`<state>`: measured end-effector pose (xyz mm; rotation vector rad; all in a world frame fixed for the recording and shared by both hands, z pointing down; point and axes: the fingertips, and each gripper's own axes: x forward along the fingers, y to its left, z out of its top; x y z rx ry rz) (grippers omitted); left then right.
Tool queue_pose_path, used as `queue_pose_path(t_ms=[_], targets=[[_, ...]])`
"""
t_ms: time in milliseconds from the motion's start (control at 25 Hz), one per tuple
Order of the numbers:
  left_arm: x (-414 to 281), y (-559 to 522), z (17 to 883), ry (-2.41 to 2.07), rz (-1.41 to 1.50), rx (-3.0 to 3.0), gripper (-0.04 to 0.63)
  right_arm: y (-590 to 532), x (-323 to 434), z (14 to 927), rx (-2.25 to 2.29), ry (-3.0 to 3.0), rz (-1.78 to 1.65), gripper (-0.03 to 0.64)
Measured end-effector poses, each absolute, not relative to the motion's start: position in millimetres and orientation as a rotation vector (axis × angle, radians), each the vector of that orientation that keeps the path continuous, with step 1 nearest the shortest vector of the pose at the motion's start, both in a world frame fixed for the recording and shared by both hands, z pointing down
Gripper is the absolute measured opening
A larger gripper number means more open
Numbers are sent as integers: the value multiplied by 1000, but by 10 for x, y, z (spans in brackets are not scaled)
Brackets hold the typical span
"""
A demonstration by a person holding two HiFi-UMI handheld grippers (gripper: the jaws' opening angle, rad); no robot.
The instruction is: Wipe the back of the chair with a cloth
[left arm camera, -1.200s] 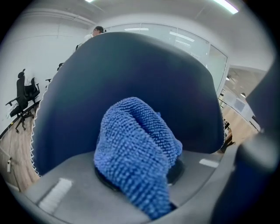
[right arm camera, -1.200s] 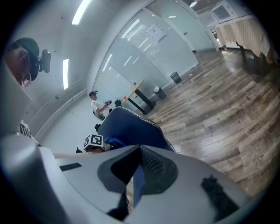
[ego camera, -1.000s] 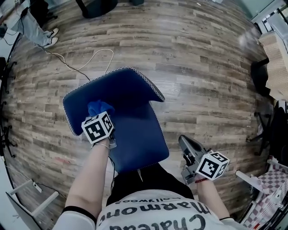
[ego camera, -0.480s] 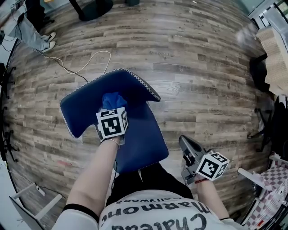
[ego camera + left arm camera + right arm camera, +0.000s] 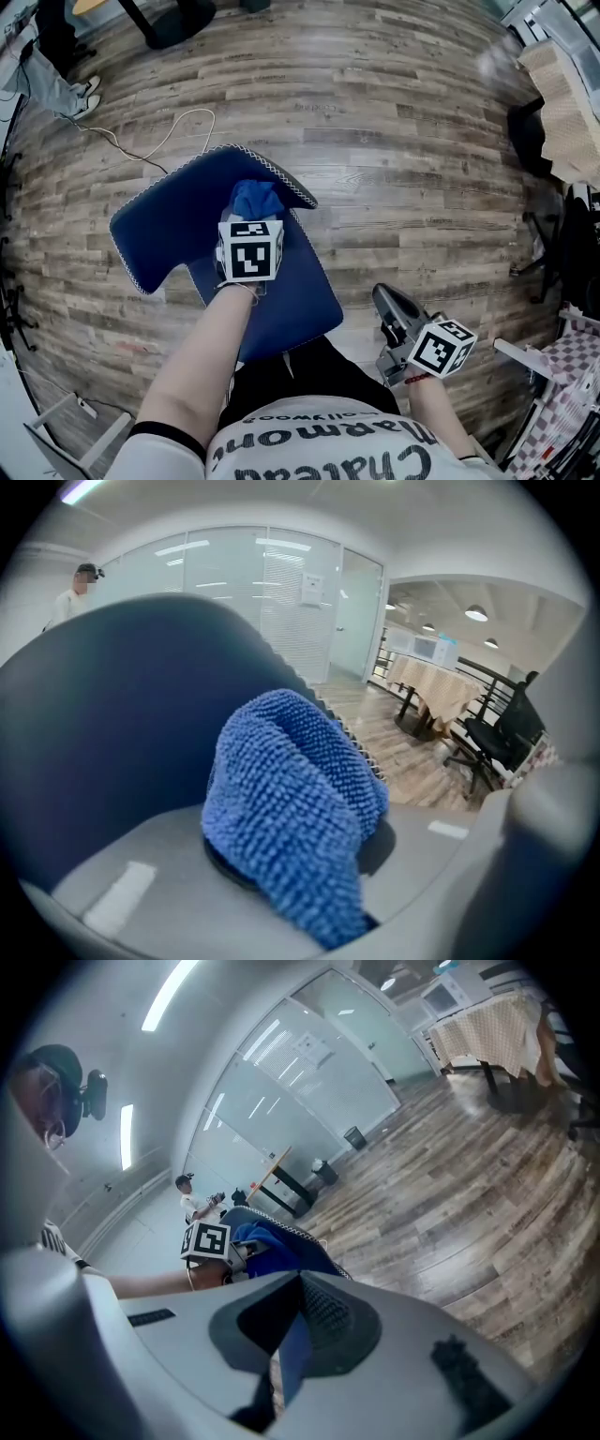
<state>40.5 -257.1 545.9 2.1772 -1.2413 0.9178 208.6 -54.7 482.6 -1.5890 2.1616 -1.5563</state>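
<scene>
- My left gripper (image 5: 246, 225) is clamped on a fluffy blue microfibre cloth (image 5: 255, 198). The cloth bunches up over the jaws.
- The cloth lies against the curved backrest of the dark blue padded chair with white stitched edging (image 5: 159, 225), close to the backrest's right-hand edge.
- My bare left forearm (image 5: 192, 361) stretches straight forward over the chair's seat, with the gripper's marker cube facing up.
- My right gripper (image 5: 386, 300) has its jaws together with nothing between them.
- It is held low at my right side, near the seat's right corner but apart from it, tips pointing forward.
- The right arm is tucked in close to my body.
- The chair stands on a grey-brown wood-plank floor (image 5: 422, 141).
</scene>
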Motion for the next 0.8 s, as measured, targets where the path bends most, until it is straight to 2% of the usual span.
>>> queue_pose_path(t_ms=[160, 280, 640, 800], targets=[[767, -2468, 5391, -1040, 856, 2311, 77, -540, 2097, 4836, -1589, 2158, -1562, 14], [572, -2372, 5427, -1052, 728, 2259, 75, -563, 2056, 4844, -1570, 2171, -1569, 14], [-1493, -1871, 5760, -1576, 672, 1694, 75, -816, 1611, 4873, -1403, 2245, -1634, 14], [-2051, -1817, 5715, -1716, 744, 1559, 77, -955, 1419, 4854, -1349, 2307, -1639, 14]])
